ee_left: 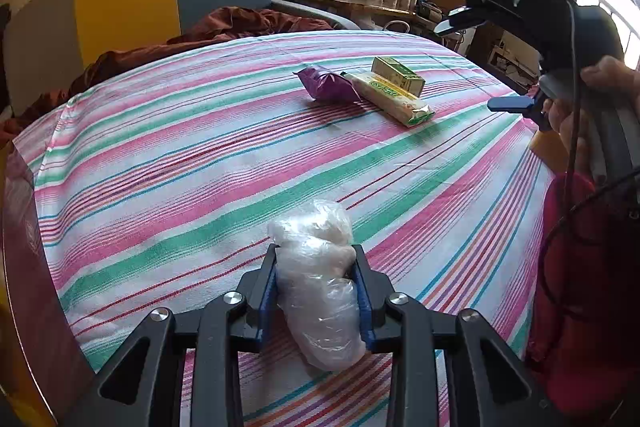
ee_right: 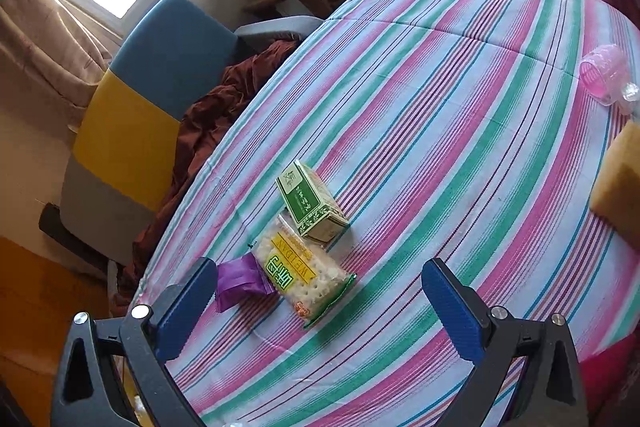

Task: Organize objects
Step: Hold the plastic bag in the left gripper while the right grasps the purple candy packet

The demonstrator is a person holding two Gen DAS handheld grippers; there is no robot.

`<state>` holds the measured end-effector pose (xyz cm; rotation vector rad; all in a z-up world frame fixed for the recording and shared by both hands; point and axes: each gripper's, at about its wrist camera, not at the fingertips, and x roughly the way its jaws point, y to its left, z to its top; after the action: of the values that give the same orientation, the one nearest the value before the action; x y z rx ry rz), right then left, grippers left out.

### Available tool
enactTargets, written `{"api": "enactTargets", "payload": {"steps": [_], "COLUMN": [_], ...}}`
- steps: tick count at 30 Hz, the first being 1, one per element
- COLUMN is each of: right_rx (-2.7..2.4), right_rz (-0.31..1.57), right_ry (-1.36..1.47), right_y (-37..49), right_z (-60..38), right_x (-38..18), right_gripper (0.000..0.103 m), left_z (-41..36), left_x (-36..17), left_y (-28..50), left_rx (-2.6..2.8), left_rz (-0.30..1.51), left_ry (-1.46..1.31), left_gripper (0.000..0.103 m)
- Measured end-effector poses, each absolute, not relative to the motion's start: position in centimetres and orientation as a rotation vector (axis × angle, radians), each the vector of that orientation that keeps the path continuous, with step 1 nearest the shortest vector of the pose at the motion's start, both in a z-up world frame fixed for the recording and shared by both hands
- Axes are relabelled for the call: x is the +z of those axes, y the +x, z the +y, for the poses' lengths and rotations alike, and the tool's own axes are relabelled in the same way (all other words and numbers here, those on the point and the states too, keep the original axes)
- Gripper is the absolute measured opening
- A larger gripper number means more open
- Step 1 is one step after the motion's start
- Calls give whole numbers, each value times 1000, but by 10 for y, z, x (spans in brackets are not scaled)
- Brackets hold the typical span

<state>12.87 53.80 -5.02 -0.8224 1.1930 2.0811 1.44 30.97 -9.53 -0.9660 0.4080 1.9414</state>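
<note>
I've got the left gripper [ee_left: 316,291] clamped on the clear plastic bundle [ee_left: 318,287], pads squeezing both its sides, its long axis running along the fingers. It's over the striped cloth [ee_left: 180,155], near edge. The cluster, i.e. purple pouch [ee_left: 328,85], cracker pack [ee_left: 390,97] & green box [ee_left: 398,75], lies well ahead & a bit right, side by side. My right gripper [ee_right: 320,307] hangs spread, empty, over that cluster, so it's nearer; I'd guess the bundle goes next to the pouch.
</note>
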Motion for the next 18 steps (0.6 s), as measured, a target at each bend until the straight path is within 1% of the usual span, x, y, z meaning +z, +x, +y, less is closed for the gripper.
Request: {"api": "enactTargets", "payload": {"steps": [1, 4, 7, 9, 11, 14, 18], "right_rx": [2082, 2092, 2127, 2160, 2201, 2266, 2341], "right_rz": [1175, 1131, 1067, 1016, 969, 931, 929], "right_ry": [-841, -902, -958, -999, -1044, -1107, -1169], "right_y": [126, 119, 109, 101, 93, 81, 61], "right_z": [537, 532, 526, 519, 510, 496, 480], "right_x": [-51, -54, -55, -55, -55, -55, -54], "right_gripper": [103, 97, 90, 83, 79, 77, 77], "left_z": [309, 309, 307, 306, 306, 306, 303], "left_x": [-96, -97, -98, -99, -99, -100, -101], "left_y": [18, 21, 17, 18, 18, 18, 17], "left_rx": [1949, 1960, 1950, 1953, 1955, 1953, 1945], "left_rz": [419, 421, 387, 386, 390, 386, 369], "left_ry": [-944, -911, -920, -913, -906, -902, -906], "left_gripper": [32, 32, 32, 32, 32, 32, 33]}}
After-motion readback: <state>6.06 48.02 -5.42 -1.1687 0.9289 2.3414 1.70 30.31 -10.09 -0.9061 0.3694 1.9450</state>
